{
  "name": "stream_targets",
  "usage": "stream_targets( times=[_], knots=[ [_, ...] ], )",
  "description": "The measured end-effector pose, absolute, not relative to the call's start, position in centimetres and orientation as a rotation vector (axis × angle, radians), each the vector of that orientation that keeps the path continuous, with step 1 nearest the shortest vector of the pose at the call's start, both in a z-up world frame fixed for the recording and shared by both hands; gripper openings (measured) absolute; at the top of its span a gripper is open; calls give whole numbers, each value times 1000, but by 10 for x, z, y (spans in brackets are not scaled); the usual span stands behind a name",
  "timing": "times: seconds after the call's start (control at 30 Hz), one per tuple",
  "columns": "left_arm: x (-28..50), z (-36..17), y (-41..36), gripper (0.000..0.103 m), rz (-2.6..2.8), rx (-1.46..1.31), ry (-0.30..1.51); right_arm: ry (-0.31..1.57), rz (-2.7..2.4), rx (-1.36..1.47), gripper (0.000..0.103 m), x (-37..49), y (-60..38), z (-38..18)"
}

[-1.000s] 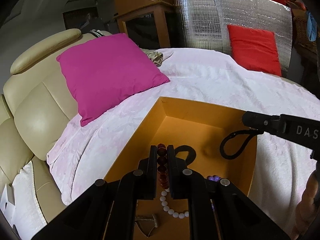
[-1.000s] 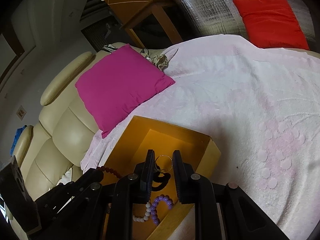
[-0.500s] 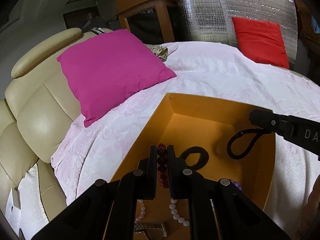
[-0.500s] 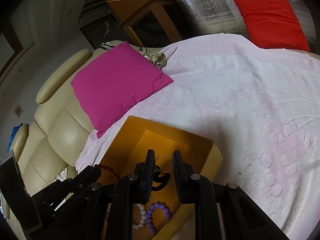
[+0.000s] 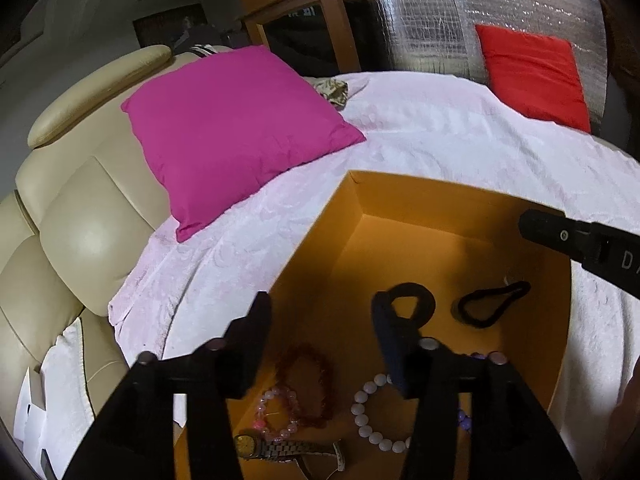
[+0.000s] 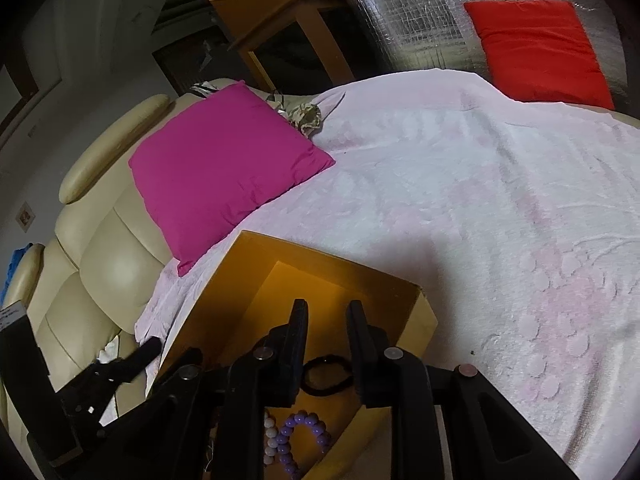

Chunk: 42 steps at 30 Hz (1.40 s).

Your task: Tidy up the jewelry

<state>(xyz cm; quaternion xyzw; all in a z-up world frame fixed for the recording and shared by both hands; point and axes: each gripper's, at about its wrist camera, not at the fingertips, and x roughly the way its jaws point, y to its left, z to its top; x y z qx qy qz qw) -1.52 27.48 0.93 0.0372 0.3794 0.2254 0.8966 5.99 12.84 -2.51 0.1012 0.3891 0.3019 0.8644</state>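
An orange open box [image 5: 400,200] sits on the pink-white blanket. My left gripper [image 5: 320,320] is open and empty above the box. Below it lie a dark red bead bracelet [image 5: 308,376], a pink bead bracelet [image 5: 280,412], a white bead bracelet [image 5: 372,420], a metal watch [image 5: 276,446] and two black hair ties [image 5: 494,304]. My right gripper [image 6: 327,322] is open and empty over the box [image 6: 320,256]. A black hair tie [image 6: 326,374], a purple bead bracelet [image 6: 298,440] and white beads [image 6: 270,436] lie under it.
A magenta pillow [image 5: 232,132] leans on the cream leather sofa [image 5: 72,232] to the left. A red cushion [image 5: 532,76] rests against a silver foil panel at the back right. A wooden cabinet [image 5: 304,28] stands behind. The right gripper's finger [image 5: 576,240] crosses the box's right side.
My left gripper opened and the dark red bracelet dropped into the box. My right gripper opened and the black hair tie with its ring fell into the box.
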Motion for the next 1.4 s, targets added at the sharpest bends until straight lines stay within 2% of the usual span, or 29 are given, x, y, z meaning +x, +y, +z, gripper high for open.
stream_targets(
  times=[0.07, 0.1, 0.17, 0.2, 0.33, 0.43, 0.73, 0.93, 1.07, 1.4],
  knots=[
    [-19, 13, 275, 66, 467, 71, 779, 808, 629, 213, 34, 56, 125, -22],
    [-21, 15, 274, 66, 466, 69, 774, 806, 629, 212, 37, 55, 125, -21],
    [-26, 20, 272, 68, 462, 71, 767, 796, 632, 209, 52, 50, 122, -17],
    [-28, 22, 271, 69, 461, 73, 766, 790, 632, 209, 55, 48, 121, -15],
    [-43, 33, 266, 74, 455, 80, 747, 758, 631, 189, 58, 36, 113, -4],
    [-54, 44, 262, 76, 446, 83, 730, 735, 617, 164, 66, 26, 105, 3],
    [-101, 80, 256, 82, 431, 21, 686, 709, 547, 45, 69, -22, 82, 27],
    [-145, 109, 256, 83, 517, -10, 623, 747, 556, 2, 75, -86, 65, 48],
    [-179, 126, 255, 83, 572, 2, 570, 755, 557, -57, 75, -125, 63, 59],
    [-241, 151, 244, 83, 602, 6, 589, 696, 510, -122, 75, -203, 63, 94]
  ],
)
